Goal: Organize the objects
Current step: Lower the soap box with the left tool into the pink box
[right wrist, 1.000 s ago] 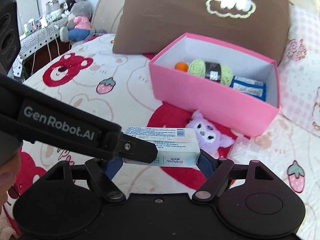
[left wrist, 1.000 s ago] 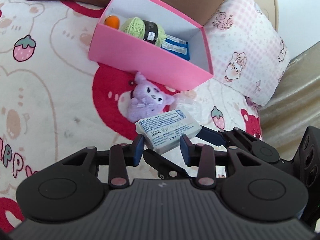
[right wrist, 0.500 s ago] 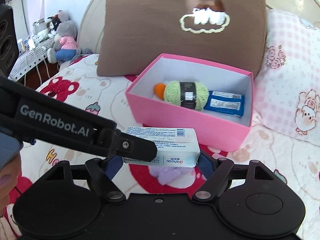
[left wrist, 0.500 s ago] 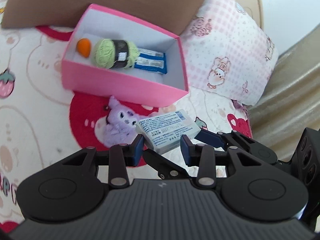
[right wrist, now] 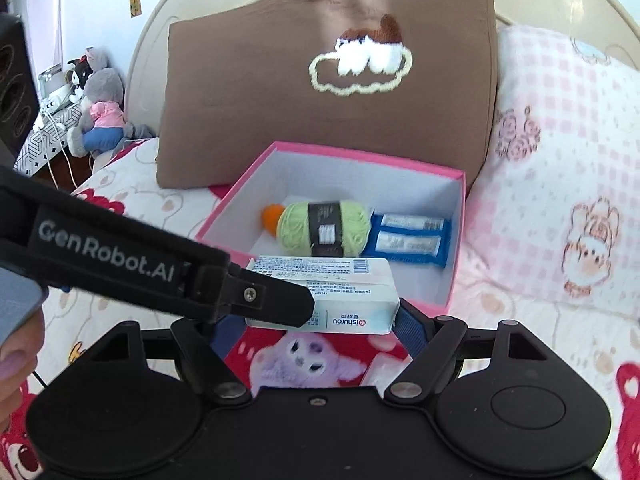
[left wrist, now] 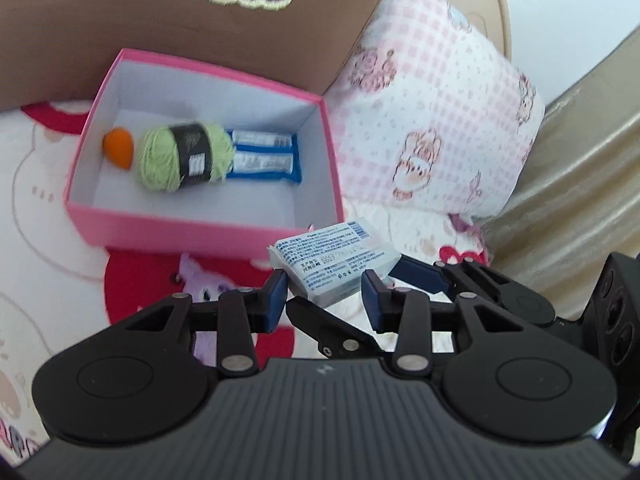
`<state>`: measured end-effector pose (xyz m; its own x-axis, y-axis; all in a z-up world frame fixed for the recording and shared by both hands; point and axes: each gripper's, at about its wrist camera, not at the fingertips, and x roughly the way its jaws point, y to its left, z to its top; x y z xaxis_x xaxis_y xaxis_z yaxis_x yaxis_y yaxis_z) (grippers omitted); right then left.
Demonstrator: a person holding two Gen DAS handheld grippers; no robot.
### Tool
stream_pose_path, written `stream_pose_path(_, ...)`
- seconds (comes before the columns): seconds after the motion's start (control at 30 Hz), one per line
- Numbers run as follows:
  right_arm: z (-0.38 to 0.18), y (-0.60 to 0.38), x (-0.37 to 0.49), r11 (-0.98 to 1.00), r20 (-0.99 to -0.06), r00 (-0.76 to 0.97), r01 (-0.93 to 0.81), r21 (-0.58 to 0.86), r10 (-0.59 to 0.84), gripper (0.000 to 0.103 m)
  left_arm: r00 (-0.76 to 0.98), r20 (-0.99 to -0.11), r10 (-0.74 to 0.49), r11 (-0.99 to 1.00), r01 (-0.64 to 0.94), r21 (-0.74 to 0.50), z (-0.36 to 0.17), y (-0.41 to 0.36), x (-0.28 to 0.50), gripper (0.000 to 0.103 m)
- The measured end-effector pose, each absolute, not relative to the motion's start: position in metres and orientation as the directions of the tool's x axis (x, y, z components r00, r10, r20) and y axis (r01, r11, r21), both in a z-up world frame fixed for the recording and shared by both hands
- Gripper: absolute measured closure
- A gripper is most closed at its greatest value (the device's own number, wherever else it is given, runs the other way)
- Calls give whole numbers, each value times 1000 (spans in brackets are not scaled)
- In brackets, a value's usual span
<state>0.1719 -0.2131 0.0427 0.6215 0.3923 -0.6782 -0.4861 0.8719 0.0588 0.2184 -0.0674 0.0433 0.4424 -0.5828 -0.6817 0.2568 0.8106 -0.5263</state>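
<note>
One tissue pack (right wrist: 320, 296) clamped lengthwise by right gripper (right wrist: 316, 322), left gripper (left wrist: 324, 292) pinching its end; carry step toward pink box (left wrist: 200, 232); next: clear rim, lower into free front space, release.

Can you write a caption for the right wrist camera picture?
Both grippers carry a white tissue pack toward the pink box holding green yarn.

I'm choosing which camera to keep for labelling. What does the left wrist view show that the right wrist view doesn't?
Only the left wrist view: a tan curtain at the right edge. Only the right wrist view: stuffed toys beside the bed, and the bed's curved headboard. Both: the pink box holding yarn, an orange ball and a blue packet, the white tissue pack, the purple plush and the brown pillow.
</note>
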Motion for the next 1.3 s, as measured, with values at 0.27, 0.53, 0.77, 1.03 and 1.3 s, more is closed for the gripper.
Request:
stream_pose_path(0.27, 53, -208, 214, 847, -659, 638, -531, -1, 399, 21, 446, -684, -577, 814, 242, -529, 56, -77, 262, 65)
stream_pose_path(0.53, 43, -199, 263, 821, -691, 608, -570, -36, 392, 21, 443, -695, -566, 816, 186, -547, 39, -83, 309, 65)
stream_pose_path(0.77, 35, -195, 303, 795, -712, 579, -605, -47, 399, 19, 447, -706, -550, 826, 166, -538, 22, -92, 344, 65)
stream_pose_path(1.03, 14, -199, 342, 778, -726, 538, -628, -5, 429, 17, 432, -721, -542, 832, 159, -531, 0, -99, 381, 65)
stream_pose_path(1.3, -7, -199, 373, 784, -751, 527, -620, -21, 397, 20, 395, -734, -552, 828, 157, -538, -25, -106, 415, 65)
